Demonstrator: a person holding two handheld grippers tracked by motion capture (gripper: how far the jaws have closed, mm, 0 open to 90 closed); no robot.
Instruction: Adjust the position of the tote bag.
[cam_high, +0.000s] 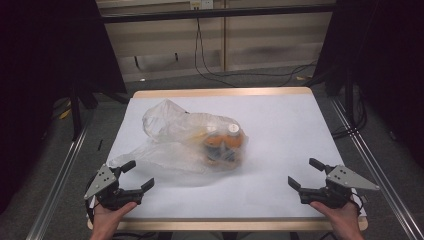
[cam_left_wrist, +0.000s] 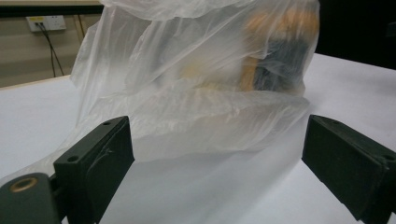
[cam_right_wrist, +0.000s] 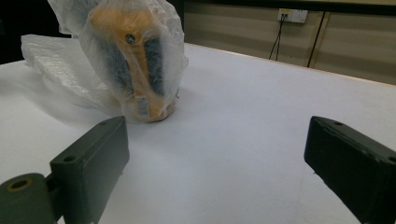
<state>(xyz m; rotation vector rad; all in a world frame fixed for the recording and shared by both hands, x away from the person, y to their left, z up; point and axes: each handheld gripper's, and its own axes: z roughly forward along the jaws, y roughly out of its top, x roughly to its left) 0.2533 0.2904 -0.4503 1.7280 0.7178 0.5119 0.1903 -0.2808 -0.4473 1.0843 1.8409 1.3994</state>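
Note:
A clear plastic bag (cam_high: 175, 137) lies crumpled in the middle of the white table (cam_high: 280, 125). Inside it, at its right end, stand two orange bottles (cam_high: 224, 142) with white caps. My left gripper (cam_high: 138, 176) rests near the front left corner, open, with nothing between its jaws; the bag (cam_left_wrist: 196, 88) lies just beyond them. My right gripper (cam_high: 306, 173) sits near the front right corner, open and empty too. In the right gripper view the bottles (cam_right_wrist: 133, 60) inside the bag stand farther off to the left.
The table's wooden rim (cam_high: 220, 92) shows at the far edge. Metal rails (cam_high: 60, 170) run along both sides on the floor. Cables (cam_high: 215, 70) hang down the wall behind, and a wall socket (cam_right_wrist: 292, 15) sits there.

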